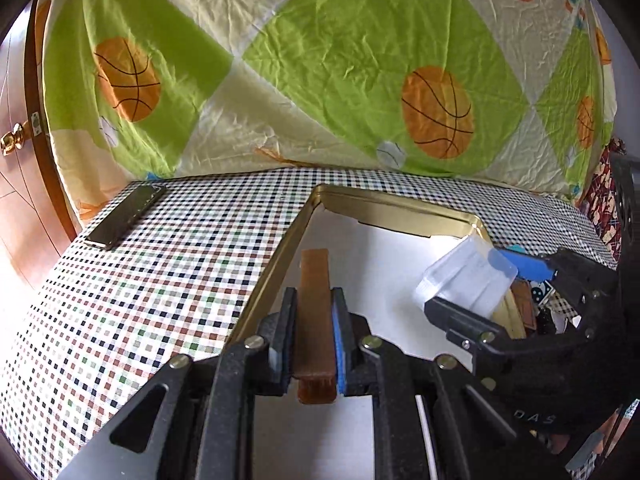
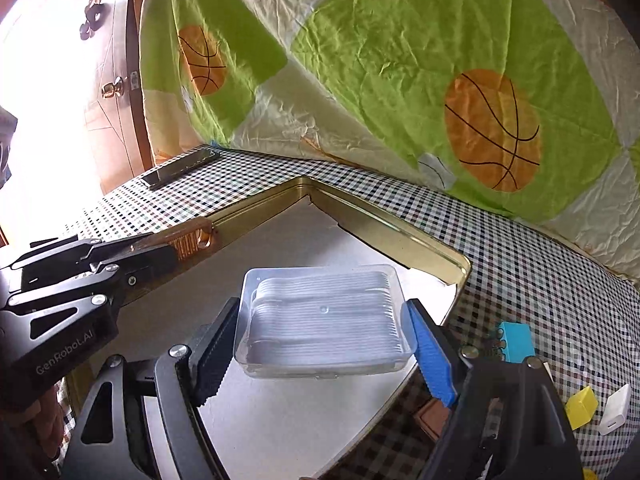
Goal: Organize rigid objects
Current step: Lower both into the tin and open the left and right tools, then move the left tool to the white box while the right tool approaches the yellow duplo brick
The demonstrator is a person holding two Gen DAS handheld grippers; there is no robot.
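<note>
Over the gold tray (image 2: 456, 268) on the checked worktop (image 1: 168, 264), both loads hang in the air and the tray's white liner is bare as far as can be seen, so by my reading nothing is stowed yet. The left gripper (image 1: 314, 308) is pressed tight on a brown comb (image 1: 314, 280); the right gripper (image 2: 320, 344) stands wide, pinching a clear plastic box (image 2: 324, 320) by its ends. Left outside — a blue block (image 2: 516, 342), a yellow piece (image 2: 582, 408), a white adapter (image 2: 616, 410) and a dark bar (image 1: 126, 216) far off.
</note>
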